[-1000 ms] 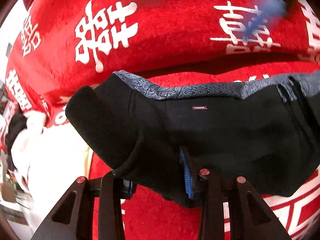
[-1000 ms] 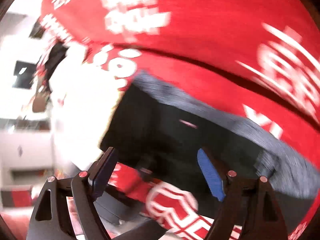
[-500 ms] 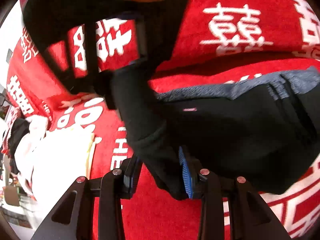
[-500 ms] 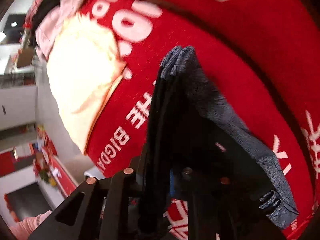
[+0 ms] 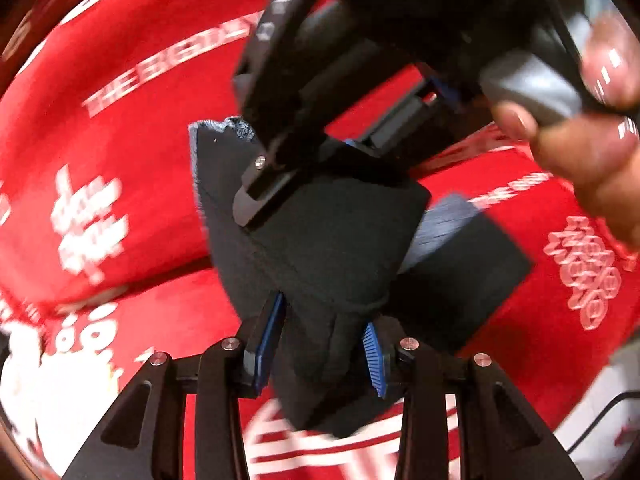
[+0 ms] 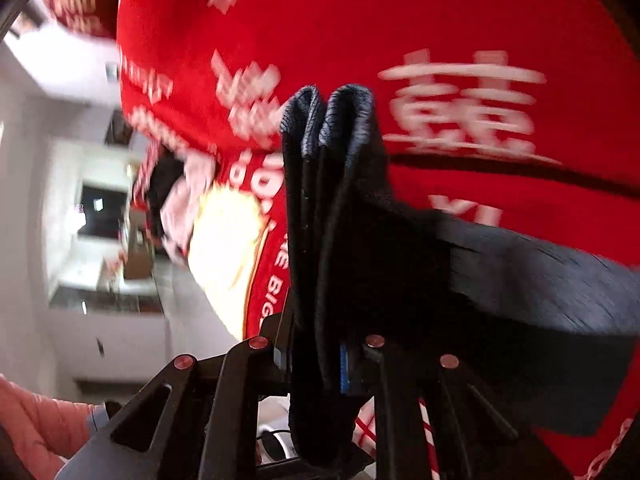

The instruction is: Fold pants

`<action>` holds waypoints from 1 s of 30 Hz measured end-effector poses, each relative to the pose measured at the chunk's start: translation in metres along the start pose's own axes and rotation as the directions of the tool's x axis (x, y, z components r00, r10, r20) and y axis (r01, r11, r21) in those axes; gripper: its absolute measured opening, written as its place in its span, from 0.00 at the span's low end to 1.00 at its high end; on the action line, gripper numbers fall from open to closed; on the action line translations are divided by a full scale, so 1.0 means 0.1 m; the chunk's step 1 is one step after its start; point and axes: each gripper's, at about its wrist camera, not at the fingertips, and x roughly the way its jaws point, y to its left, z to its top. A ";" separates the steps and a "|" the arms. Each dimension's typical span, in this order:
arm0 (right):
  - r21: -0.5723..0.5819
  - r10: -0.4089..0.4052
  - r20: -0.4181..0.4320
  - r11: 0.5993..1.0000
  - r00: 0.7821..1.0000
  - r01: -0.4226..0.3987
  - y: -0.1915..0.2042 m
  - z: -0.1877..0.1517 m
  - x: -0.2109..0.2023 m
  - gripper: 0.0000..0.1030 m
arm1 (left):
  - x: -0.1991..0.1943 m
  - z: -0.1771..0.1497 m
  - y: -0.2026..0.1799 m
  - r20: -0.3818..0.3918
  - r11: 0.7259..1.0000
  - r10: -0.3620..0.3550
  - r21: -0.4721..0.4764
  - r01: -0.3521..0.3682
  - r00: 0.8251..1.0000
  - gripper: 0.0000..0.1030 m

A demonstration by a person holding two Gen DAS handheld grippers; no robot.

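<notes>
The black pants (image 5: 328, 248) are held up above the red cloth (image 5: 120, 128) with white letters. A thick fold of the pants is squeezed tight in the left claw (image 5: 320, 344). The grey waistband end is pinched in the right claw (image 6: 320, 360), which is clenched on it. In the left view, the right claw (image 5: 276, 184) is seen at the top of the pants, with a hand (image 5: 592, 120) behind it. Beside the red cloth, something pale yellow (image 6: 224, 248) is seen; it is too blurry to name, maybe more clothes.
</notes>
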 end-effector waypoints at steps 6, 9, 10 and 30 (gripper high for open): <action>0.145 -0.005 0.119 0.989 0.993 -0.012 -1.02 -0.38 -0.75 0.16 | 0.33 0.27 -1.01 -0.030 0.987 -0.060 0.150 0.063 0.998 0.37; 0.212 -0.025 0.124 0.977 0.992 -0.002 -1.55 -0.54 -0.80 0.16 | 0.60 0.30 -1.43 -0.087 0.978 -0.072 0.188 0.087 0.994 0.37; 0.229 -0.036 0.122 0.973 0.992 0.007 -1.73 -0.58 -0.80 0.16 | 0.71 0.31 -1.54 -0.110 0.976 -0.073 0.195 0.094 0.991 0.37; 0.250 -0.324 0.101 0.923 0.941 0.292 -2.05 -1.10 -0.70 0.43 | 0.64 0.18 -0.70 -0.288 0.991 -0.099 -0.113 0.069 0.953 0.74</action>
